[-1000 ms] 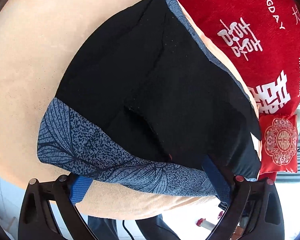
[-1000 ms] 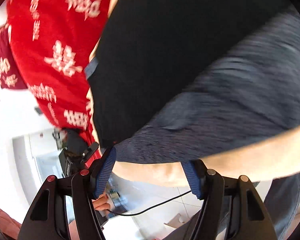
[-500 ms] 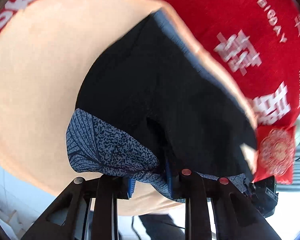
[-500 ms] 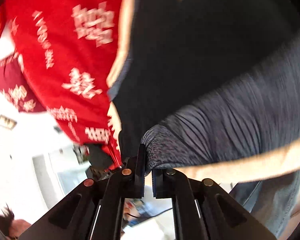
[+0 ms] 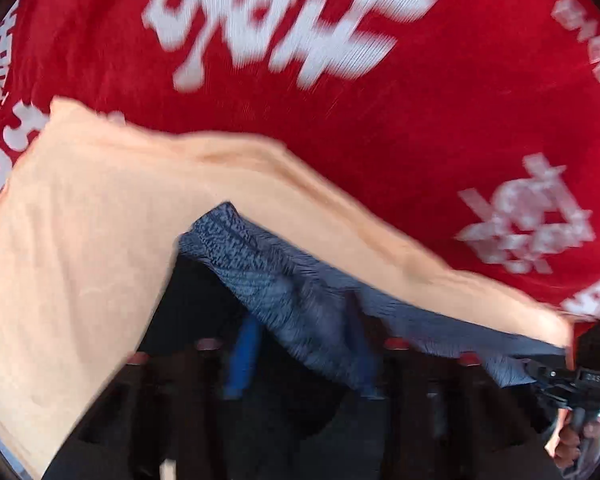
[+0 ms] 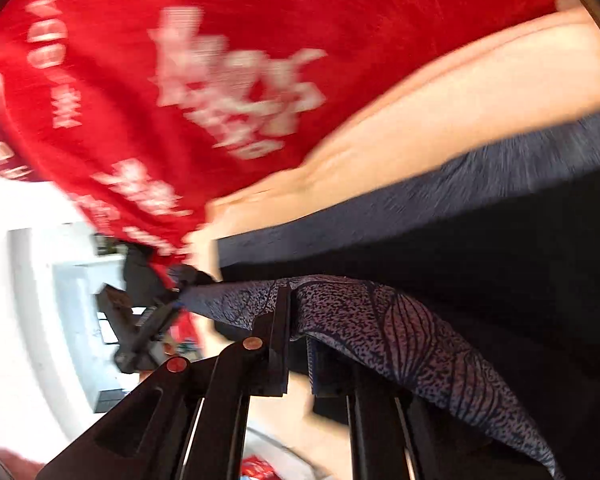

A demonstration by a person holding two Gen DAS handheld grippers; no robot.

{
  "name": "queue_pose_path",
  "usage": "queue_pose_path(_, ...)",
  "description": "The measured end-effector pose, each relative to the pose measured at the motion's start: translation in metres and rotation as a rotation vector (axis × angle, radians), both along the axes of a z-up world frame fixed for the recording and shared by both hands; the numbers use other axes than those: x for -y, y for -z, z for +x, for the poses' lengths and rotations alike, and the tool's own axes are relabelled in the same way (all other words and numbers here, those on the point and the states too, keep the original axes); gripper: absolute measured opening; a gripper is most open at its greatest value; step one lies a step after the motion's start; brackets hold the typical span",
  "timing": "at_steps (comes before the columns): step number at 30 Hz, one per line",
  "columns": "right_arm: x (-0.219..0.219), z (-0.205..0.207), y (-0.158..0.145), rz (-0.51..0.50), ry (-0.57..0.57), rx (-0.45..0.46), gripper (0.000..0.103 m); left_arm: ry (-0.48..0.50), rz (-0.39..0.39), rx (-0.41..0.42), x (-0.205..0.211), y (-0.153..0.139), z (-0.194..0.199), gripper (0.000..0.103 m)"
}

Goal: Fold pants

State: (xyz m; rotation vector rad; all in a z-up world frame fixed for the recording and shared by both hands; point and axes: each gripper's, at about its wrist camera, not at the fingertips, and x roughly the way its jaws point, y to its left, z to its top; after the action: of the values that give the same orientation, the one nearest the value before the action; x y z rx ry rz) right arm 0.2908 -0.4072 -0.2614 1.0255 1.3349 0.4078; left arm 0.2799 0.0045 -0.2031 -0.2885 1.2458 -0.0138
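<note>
The pants are black with a blue-grey leaf-print band (image 5: 300,304). They lie on a peach cloth (image 5: 72,248). My left gripper (image 5: 300,356) is shut on the print band, which drapes over its fingers; the view is blurred. My right gripper (image 6: 298,344) is shut on the same print band (image 6: 400,332), lifted off the cloth, with black fabric (image 6: 500,248) beyond it. The other gripper shows in each view, at the left of the right wrist view (image 6: 148,308) and at the lower right of the left wrist view (image 5: 572,384).
A red blanket with white characters (image 5: 340,100) lies beyond the peach cloth and fills the upper part of both views (image 6: 220,60). A bright white room area (image 6: 32,280) shows at left in the right wrist view.
Both grippers closed on the print band a second ago and have since carried it up and forward over the black fabric toward the red blanket.
</note>
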Motion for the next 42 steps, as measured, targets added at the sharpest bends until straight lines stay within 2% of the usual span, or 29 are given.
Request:
queue_pose_path(2, 0.001, 0.015, 0.030, -0.035, 0.000, -0.069, 0.011, -0.021, 0.056, -0.055, 0.004, 0.017, 0.010, 0.051)
queue_pose_path(3, 0.002, 0.019, 0.041, -0.034, 0.019, -0.093, 0.011, -0.029, 0.053, -0.059, 0.003, 0.016, 0.011, 0.051)
queue_pose_path(5, 0.002, 0.023, 0.041, -0.018, 0.036, -0.102, 0.021, -0.035, 0.067, -0.051, 0.001, 0.006, 0.008, 0.051)
queue_pose_path(7, 0.000, 0.021, 0.028, -0.004, 0.011, -0.065, 0.069, -0.028, 0.111, -0.037, -0.001, -0.010, 0.001, 0.051)
queue_pose_path(8, -0.002, 0.021, 0.019, -0.018, -0.002, -0.053, 0.076, -0.015, 0.145, -0.029, -0.001, -0.018, -0.004, 0.060)
queue_pose_path(9, -0.005, 0.021, 0.006, -0.051, -0.019, -0.040, 0.079, -0.005, 0.166, -0.024, 0.000, -0.023, -0.008, 0.083)
queue_pose_path(10, -0.008, 0.019, -0.004, -0.082, -0.034, -0.021, 0.079, 0.003, 0.186, -0.013, 0.002, -0.026, -0.012, 0.091)
queue_pose_path(12, -0.020, 0.015, -0.026, -0.143, -0.089, 0.044, 0.077, 0.039, 0.205, -0.010, 0.011, -0.022, -0.013, 0.092)
queue_pose_path(13, -0.029, 0.015, -0.030, -0.173, -0.126, 0.062, 0.062, 0.061, 0.215, -0.032, 0.018, -0.014, -0.011, 0.092)
queue_pose_path(14, -0.035, 0.016, -0.031, -0.203, -0.160, 0.071, 0.055, 0.071, 0.217, -0.054, 0.025, -0.004, -0.007, 0.092)
queue_pose_path(15, -0.046, 0.019, -0.027, -0.255, -0.215, 0.073, 0.049, 0.076, 0.213, -0.059, 0.030, 0.004, -0.006, 0.092)
queue_pose_path(16, -0.055, 0.024, -0.023, -0.294, -0.249, 0.066, 0.049, 0.083, 0.221, -0.062, 0.040, 0.014, -0.004, 0.092)
queue_pose_path(18, -0.065, 0.033, -0.006, -0.377, -0.304, 0.055, 0.048, 0.087, 0.277, -0.092, 0.050, 0.034, -0.001, 0.092)
queue_pose_path(19, -0.064, 0.036, -0.001, -0.414, -0.316, 0.059, 0.041, 0.086, 0.316, -0.082, 0.055, 0.040, 0.001, 0.092)
queue_pose_path(20, -0.062, 0.040, 0.002, -0.421, -0.314, 0.063, 0.039, 0.091, 0.350, -0.056, 0.060, 0.042, 0.002, 0.094)
queue_pose_path(24, -0.024, 0.042, -0.013, -0.306, -0.147, 0.074, 0.043, 0.080, 0.347, -0.082, 0.062, 0.037, 0.006, 0.094)
queue_pose_path(26, -0.002, 0.033, -0.029, -0.256, -0.079, 0.103, 0.055, 0.083, 0.337, -0.091, 0.064, 0.025, 0.000, 0.094)
queue_pose_path(28, 0.015, 0.021, -0.039, -0.254, -0.039, 0.111, 0.058, 0.105, 0.339, -0.085, 0.072, 0.014, -0.010, 0.094)
queue_pose_path(31, 0.038, -0.013, -0.049, -0.259, -0.011, 0.093, 0.058, 0.164, 0.328, -0.086, 0.095, -0.001, -0.033, 0.094)
queue_pose_path(35, 0.053, -0.069, -0.051, -0.284, 0.023, 0.040, 0.058, 0.291, 0.310, -0.088, 0.143, -0.007, -0.072, 0.094)
queue_pose_path(42, 0.095, -0.179, -0.051, -0.294, 0.170, -0.041, 0.058, 0.493, 0.133, -0.103, 0.232, -0.013, -0.122, 0.094)
